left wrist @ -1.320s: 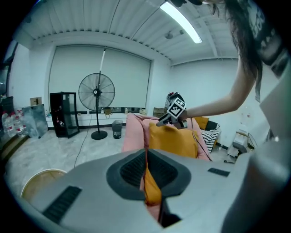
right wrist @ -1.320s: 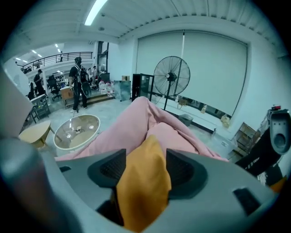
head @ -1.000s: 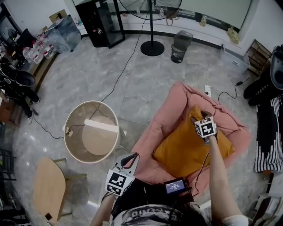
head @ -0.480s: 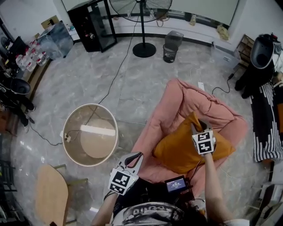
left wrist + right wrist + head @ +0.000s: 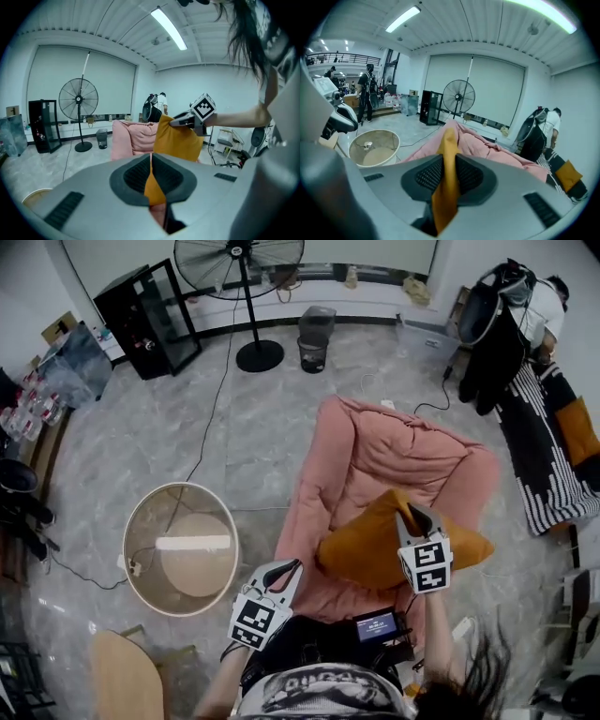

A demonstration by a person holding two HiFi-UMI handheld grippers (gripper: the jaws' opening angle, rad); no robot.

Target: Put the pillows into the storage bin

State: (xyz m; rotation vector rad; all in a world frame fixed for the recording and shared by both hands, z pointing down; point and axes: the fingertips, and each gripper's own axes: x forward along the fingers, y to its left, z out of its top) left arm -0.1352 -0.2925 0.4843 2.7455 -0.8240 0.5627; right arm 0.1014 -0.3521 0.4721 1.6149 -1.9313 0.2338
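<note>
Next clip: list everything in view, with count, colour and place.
pink cushion: one, pink, floor centre
orange pillow: one, orange, on the pink cushion
storage bin: one, beige, floor left
fan: one, black, top centre
waste bin: one, grey, beside the fan
cabinet: one, black, top left
stool: one, wooden, bottom left
left gripper: one, grey, jaws together, empty, beside the pillow
right gripper: one, grey, jaws just been closing, now pinching the orange pillow's corner

We see a grey marble floor (image 5: 141, 437) carrying the round storage bin (image 5: 150, 507). Right of the bin sits a pink beanbag (image 5: 394, 460); beyond the bin stand a pedestal fan (image 5: 260, 356) and a trash can (image 5: 317, 326).
</note>
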